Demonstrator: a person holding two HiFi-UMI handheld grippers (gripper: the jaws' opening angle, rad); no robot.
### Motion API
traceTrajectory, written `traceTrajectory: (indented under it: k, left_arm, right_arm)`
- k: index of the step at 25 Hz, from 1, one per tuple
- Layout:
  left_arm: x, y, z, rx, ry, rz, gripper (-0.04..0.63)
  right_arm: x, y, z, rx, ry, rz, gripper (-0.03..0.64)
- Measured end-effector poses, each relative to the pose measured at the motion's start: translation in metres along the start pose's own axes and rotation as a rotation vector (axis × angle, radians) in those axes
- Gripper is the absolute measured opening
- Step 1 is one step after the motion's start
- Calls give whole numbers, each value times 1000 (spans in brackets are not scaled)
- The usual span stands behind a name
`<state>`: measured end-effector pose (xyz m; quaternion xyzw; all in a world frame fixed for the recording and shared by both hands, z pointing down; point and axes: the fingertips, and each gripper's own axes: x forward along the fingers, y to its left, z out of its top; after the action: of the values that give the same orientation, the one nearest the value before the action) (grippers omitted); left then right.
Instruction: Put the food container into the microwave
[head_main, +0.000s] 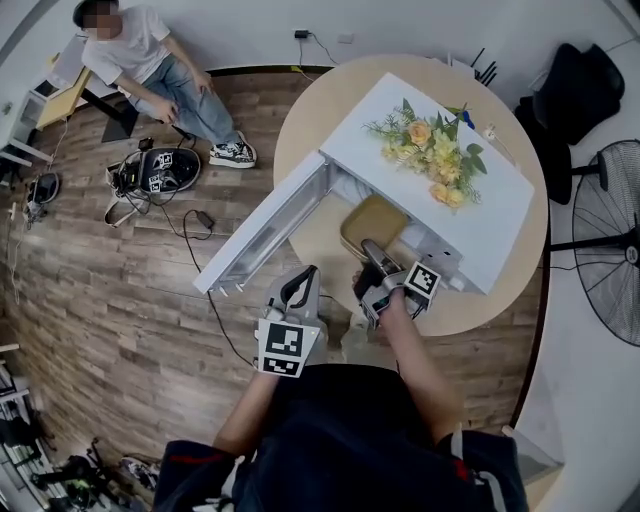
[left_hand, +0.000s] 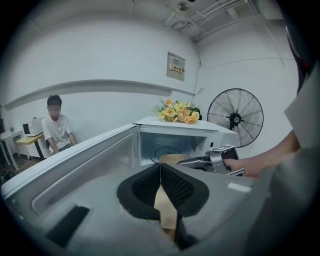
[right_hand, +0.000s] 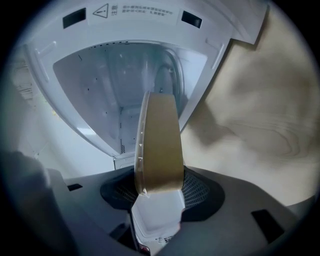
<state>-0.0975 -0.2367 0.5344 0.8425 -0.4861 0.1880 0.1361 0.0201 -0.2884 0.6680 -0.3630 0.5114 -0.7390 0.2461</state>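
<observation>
A white microwave (head_main: 500, 220) stands on the round table (head_main: 490, 305) with its door (head_main: 265, 235) swung wide open to the left. My right gripper (head_main: 372, 256) is shut on the near edge of a tan food container (head_main: 372, 222), which lies at the mouth of the oven cavity. In the right gripper view the container (right_hand: 157, 145) stands on edge between the jaws, with the cavity (right_hand: 115, 85) behind it. My left gripper (head_main: 300, 286) hovers just in front of the door's free end, jaws shut and holding nothing. From the left gripper view I see the container (left_hand: 172, 158) and the right gripper (left_hand: 200, 161).
A bunch of yellow flowers (head_main: 432, 150) lies on top of the microwave. A standing fan (head_main: 610, 240) is at the right, a black chair (head_main: 575, 90) behind the table. A person (head_main: 150, 55) sits at the far left, with cables and gear (head_main: 150, 175) on the wooden floor.
</observation>
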Motion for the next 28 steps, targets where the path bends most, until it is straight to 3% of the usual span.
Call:
traceTrajectory:
  k: [11,20,28]
  left_arm:
    - [4,4,-13,24,33,-37,17]
    - [14,6,-12,16,29,-50,17]
    - [17,12,-16,8,37,-59,17]
  right_arm:
    - [23,7,27,52,-117,90,229]
    - [32,-5,56,49,-257,63,232]
    - [33,-16,65,67,-310,23,235]
